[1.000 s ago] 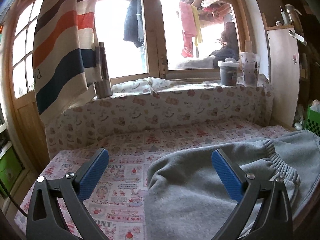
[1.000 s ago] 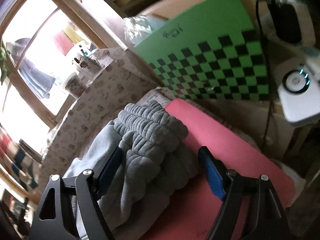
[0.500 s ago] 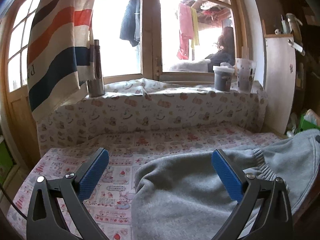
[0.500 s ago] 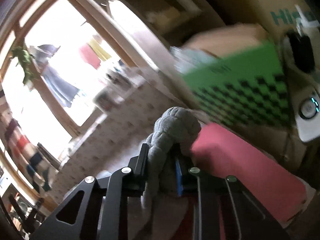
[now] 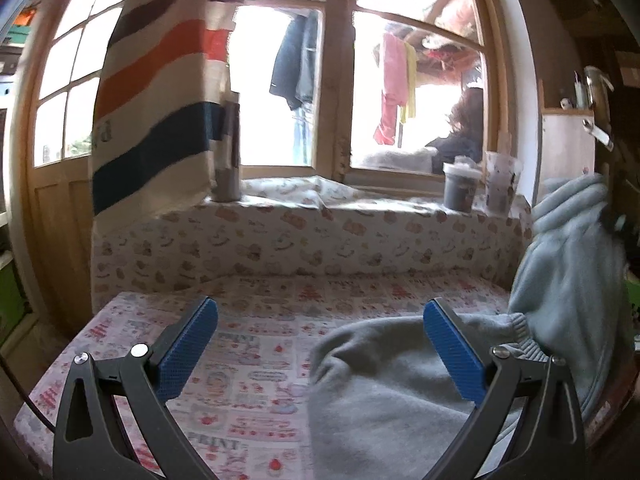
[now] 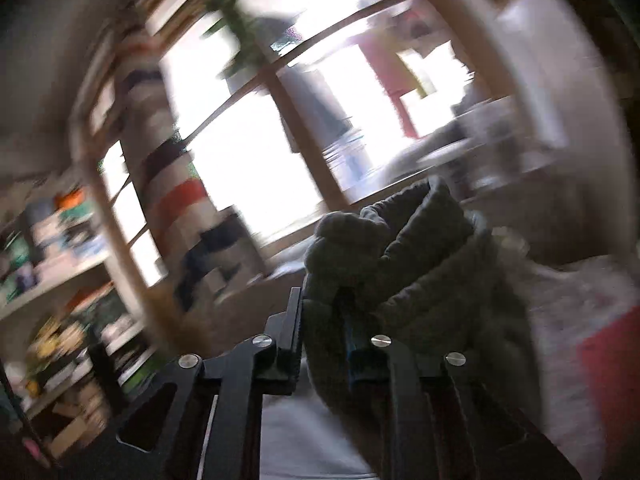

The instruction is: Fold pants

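Observation:
The grey sweatpants (image 5: 384, 392) lie on the patterned bench cover (image 5: 248, 344), at the right of the left wrist view. One ribbed end is lifted high at the right (image 5: 568, 248). My left gripper (image 5: 320, 348) is open and empty, its blue pads wide apart above the bench, the right pad over the pants. My right gripper (image 6: 322, 320) is shut on the bunched ribbed waistband of the pants (image 6: 384, 248) and holds it up in the air. The right wrist view is blurred by motion.
A striped towel (image 5: 160, 92) hangs at the left by the window. A metal bottle (image 5: 228, 152) and two cups (image 5: 460, 188) stand on the sill. A padded back wall (image 5: 304, 240) borders the bench. Shelves with clutter (image 6: 60, 280) show in the right wrist view.
My right gripper closed on the waistband and lifted it up, swinging toward the window. The pants' right end rose off the bench. My left gripper stayed open and drew back slightly.

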`<state>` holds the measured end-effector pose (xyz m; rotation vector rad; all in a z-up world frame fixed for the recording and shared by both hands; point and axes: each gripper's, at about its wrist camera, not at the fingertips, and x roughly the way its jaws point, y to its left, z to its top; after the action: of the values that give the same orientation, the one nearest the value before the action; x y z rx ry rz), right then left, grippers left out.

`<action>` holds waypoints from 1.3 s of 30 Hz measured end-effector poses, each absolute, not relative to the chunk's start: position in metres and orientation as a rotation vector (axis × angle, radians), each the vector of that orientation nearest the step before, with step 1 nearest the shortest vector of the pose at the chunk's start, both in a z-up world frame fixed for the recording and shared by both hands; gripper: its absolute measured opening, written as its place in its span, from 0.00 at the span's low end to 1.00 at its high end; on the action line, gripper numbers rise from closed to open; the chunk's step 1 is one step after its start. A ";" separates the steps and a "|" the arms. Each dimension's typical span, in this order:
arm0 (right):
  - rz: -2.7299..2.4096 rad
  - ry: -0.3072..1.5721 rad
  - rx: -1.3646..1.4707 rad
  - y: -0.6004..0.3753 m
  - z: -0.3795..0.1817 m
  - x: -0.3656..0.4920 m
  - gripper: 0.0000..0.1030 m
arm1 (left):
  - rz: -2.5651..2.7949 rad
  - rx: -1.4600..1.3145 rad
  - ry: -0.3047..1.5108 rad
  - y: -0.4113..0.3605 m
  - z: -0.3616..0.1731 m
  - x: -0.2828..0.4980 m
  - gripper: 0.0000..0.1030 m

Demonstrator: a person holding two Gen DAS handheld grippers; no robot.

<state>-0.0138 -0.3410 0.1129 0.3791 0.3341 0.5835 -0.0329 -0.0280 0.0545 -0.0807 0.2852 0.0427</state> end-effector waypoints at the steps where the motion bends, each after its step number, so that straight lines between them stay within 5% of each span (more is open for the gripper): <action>1: 0.615 0.358 0.365 -0.322 0.107 -0.012 0.15 | 0.049 -0.088 0.282 -0.022 0.054 -0.036 0.99; 8: 0.598 0.674 0.363 -0.235 -0.007 0.000 0.15 | 0.100 -0.119 0.290 0.017 0.047 -0.050 0.99; 11: 0.577 0.672 0.362 -0.230 -0.031 -0.008 0.15 | 0.097 -0.148 0.321 0.026 0.039 -0.047 0.99; 19: 0.566 0.657 0.323 -0.237 -0.022 -0.022 0.19 | -0.022 -0.180 0.378 0.011 0.030 -0.034 0.99; 23: 0.546 0.606 0.358 -0.271 0.002 -0.042 0.34 | -0.110 -0.143 0.392 -0.014 0.031 -0.028 0.99; 32: 0.253 0.456 0.380 -0.366 0.030 -0.056 0.34 | -0.408 -0.150 0.480 -0.079 0.028 -0.010 0.98; 35: 0.175 0.480 0.403 -0.395 0.023 -0.042 0.34 | -0.417 -0.162 0.516 -0.095 0.023 0.001 0.76; 39: 0.148 0.507 0.407 -0.414 0.013 -0.030 0.34 | -0.406 -0.186 0.593 -0.106 0.008 0.019 0.73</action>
<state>-0.0304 -0.4136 0.0134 0.4068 0.5068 0.1482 0.0190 -0.1062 0.0083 -0.1864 0.5931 -0.4059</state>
